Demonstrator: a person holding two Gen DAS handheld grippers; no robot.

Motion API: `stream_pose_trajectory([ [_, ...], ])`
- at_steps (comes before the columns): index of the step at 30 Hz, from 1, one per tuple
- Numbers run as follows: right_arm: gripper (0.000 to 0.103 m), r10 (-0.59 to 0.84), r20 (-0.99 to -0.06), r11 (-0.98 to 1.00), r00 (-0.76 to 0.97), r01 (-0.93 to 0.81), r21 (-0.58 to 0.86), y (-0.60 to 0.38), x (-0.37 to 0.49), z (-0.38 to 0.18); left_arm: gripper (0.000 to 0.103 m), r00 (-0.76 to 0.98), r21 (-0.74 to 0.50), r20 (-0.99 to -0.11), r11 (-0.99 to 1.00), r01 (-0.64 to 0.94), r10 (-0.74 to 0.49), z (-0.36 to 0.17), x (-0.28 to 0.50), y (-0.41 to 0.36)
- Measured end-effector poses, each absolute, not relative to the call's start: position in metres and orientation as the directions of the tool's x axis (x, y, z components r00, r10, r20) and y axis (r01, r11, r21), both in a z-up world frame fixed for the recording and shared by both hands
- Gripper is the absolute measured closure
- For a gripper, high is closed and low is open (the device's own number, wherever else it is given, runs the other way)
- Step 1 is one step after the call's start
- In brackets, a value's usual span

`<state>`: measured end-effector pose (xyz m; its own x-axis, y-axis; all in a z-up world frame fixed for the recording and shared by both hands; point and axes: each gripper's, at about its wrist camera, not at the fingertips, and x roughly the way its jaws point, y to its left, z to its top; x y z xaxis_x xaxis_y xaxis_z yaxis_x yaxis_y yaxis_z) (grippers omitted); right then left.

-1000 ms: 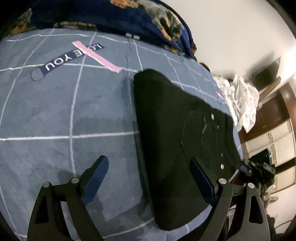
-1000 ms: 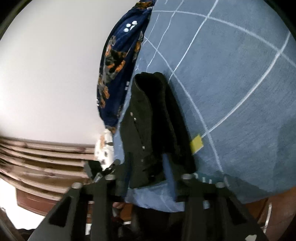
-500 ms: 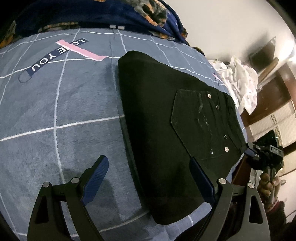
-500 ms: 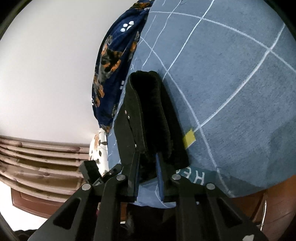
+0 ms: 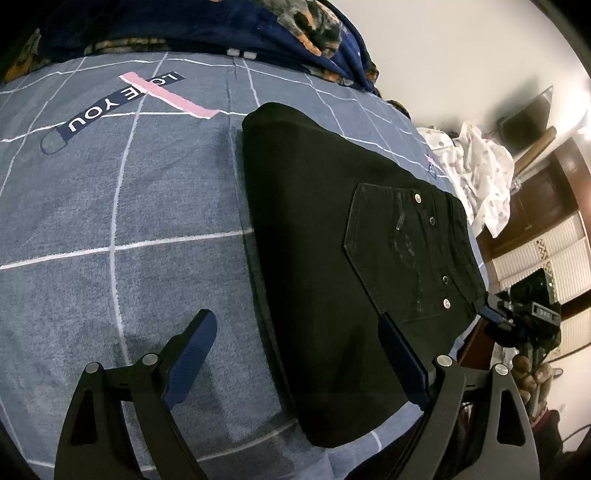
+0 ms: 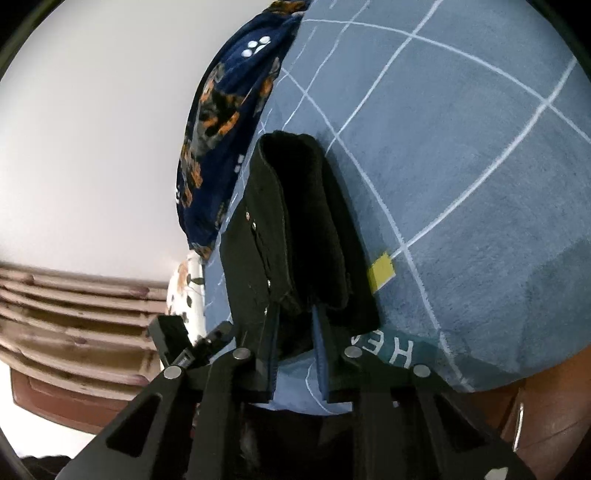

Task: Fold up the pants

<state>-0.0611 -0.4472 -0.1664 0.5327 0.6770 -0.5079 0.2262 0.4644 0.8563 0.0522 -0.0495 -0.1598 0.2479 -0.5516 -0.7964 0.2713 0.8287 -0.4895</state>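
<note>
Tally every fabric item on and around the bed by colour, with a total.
Black: 1, the folded pants
Grey-blue checked: 1, the bedspread
Dark blue with orange pattern: 1, the blanket
White with small print: 1, the crumpled cloth
Total: 4

Left claw [image 5: 295, 354] spread wide, blue-padded fingers [image 5: 192, 354] angled outward, hovering low over the bed near its front edge, gripping nothing. Right claw [image 6: 297, 325] nearly closed at the bed's edge, fingers [image 6: 320, 332] pinched on the black pants [image 6: 306, 229]. One hand [image 5: 532, 373] partly visible behind the right claw's body.
</note>
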Motion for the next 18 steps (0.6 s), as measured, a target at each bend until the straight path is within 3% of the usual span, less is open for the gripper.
stream_pose_trajectory([
  [5,0.088,0.690,-0.470,0.446,0.551,0.188,0.875,-0.446,-0.068,-0.155,0.014,0.243,-0.492,-0.798,0.829,0.266,-0.551,-0.160,0.053,-0.049],
  [11,0.092,0.705,-0.474,0.365,0.527,0.303,0.880,-0.457,-0.075,-0.196,0.014,0.249,-0.492,-0.795,0.828,0.270,-0.554,-0.161,0.053,-0.048],
  [18,0.092,0.697,-0.486,0.381,0.527,0.303,0.874,-0.455,-0.073,-0.193,0.014,0.257,-0.491,-0.790,0.825,0.280,-0.557,-0.163,0.051,-0.046],
])
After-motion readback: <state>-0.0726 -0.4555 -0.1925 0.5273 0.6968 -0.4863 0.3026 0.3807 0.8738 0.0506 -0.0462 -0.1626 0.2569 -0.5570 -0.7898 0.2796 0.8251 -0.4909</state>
